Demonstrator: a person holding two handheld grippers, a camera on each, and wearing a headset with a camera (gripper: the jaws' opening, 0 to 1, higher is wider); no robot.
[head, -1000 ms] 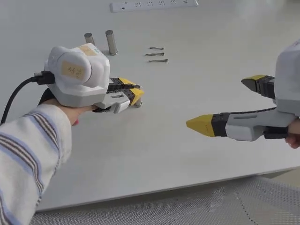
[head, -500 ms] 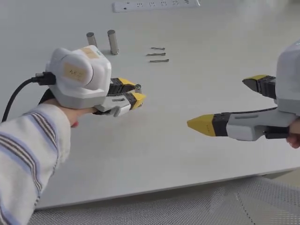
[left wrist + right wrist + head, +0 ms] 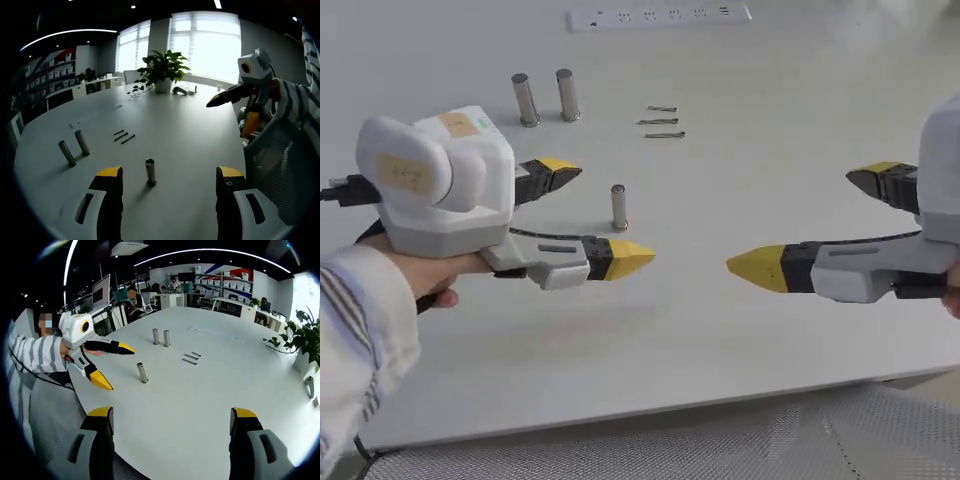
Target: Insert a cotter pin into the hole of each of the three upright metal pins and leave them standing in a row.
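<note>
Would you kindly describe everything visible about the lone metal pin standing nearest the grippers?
The lone pin is a grey cylinder, metallic-looking, its top end looking hollow. It stands upright on the white table, apart from the other two pins, in front of the open left claw. Only the table touches it.

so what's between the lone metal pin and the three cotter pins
Nothing. In the head view, the white table is bare between the lone metal pin and the cotter pins.

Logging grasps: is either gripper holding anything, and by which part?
Nothing held: left gripper and right gripper are open, and the grey upright metal pin stands free.
</note>
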